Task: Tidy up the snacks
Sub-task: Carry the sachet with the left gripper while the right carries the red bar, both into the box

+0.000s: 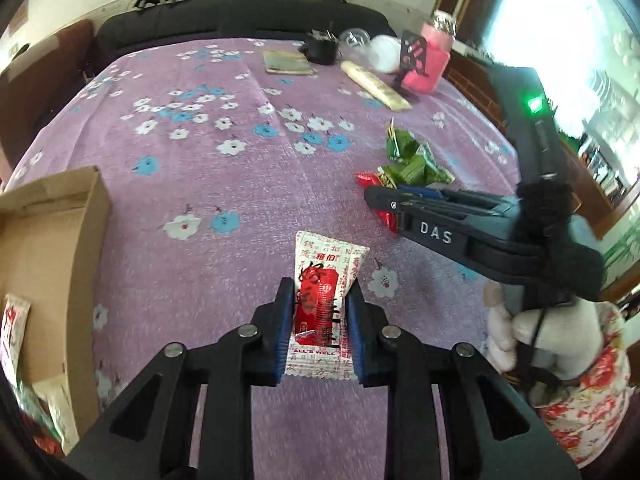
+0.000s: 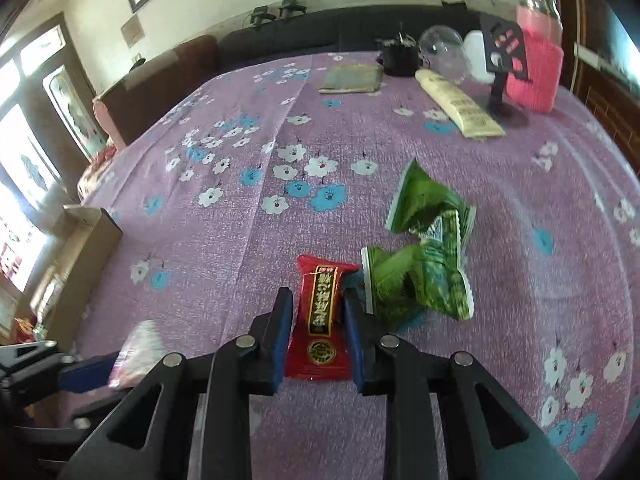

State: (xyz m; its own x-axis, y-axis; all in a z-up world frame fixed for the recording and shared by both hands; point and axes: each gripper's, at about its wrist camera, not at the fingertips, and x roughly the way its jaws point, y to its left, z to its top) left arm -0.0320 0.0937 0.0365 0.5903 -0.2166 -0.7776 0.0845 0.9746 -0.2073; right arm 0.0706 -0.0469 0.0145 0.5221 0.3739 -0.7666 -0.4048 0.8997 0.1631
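Observation:
My left gripper (image 1: pixel 320 292) is shut on a white-and-red snack packet (image 1: pixel 324 312) and holds it just above the purple flowered tablecloth (image 1: pixel 224 200). My right gripper (image 2: pixel 318 304) is shut on a red snack packet (image 2: pixel 320 320), right beside several green snack packets (image 2: pixel 424 248) lying on the cloth. In the left wrist view the right gripper (image 1: pixel 380 200) reaches in from the right over the red packet (image 1: pixel 386 218), with the green packets (image 1: pixel 412 160) behind it. An open cardboard box (image 1: pixel 48 264) at the left holds several packets.
At the table's far end stand a pink-sleeved bottle (image 2: pixel 536 60), a black stand (image 2: pixel 502 64), a clear glass bowl (image 2: pixel 442 52), a cream tube (image 2: pixel 460 104), a flat booklet (image 2: pixel 352 78) and a dark pot (image 2: pixel 398 58). A dark sofa (image 2: pixel 320 28) lies behind the table.

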